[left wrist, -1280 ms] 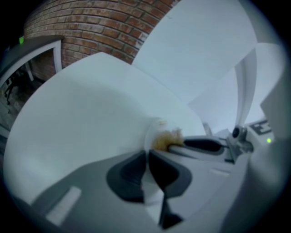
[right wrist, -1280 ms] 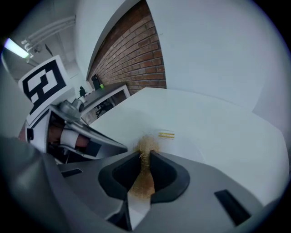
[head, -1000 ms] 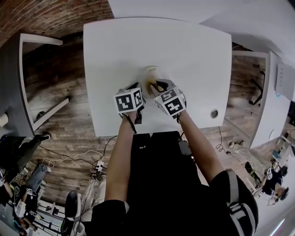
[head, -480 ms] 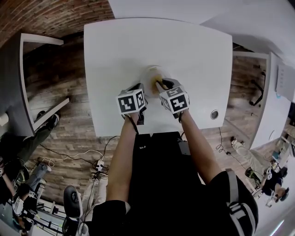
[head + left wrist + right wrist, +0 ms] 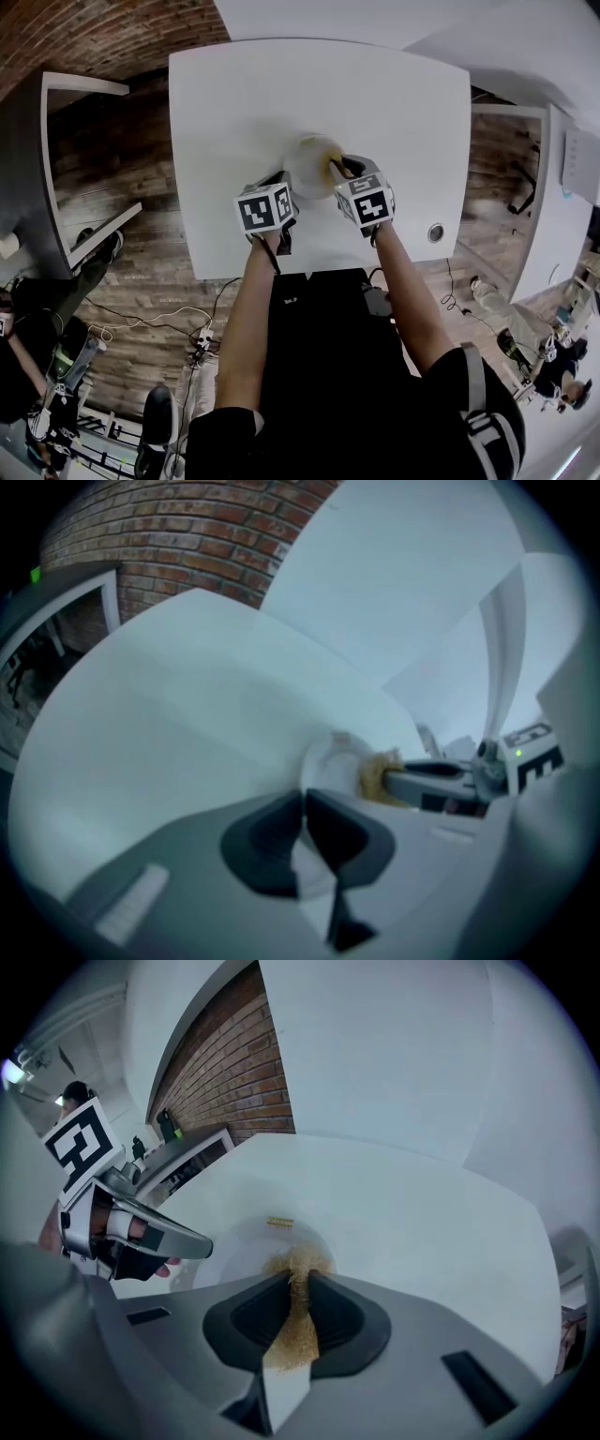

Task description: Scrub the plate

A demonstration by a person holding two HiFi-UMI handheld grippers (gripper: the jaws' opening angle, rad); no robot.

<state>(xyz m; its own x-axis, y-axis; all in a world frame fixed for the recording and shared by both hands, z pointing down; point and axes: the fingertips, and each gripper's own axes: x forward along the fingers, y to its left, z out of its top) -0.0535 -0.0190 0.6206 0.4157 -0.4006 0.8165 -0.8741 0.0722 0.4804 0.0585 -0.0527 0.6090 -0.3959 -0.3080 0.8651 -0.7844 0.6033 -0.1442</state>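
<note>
white table [image 5: 234, 103] stretching open beyond the plate [image 5: 307, 155], left gripper [image 5: 284, 181] pinching its near rim, right gripper [image 5: 337, 169] and scrubber [image 5: 296, 1266] blocking its right side

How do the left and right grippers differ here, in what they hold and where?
The left gripper is clamped on the white plate at its near rim; the right gripper is clamped on a golden scrubber. The left gripper sits at the plate's edge; the right gripper holds its scrubber on the plate's face. Both have jaws closed on something.
</note>
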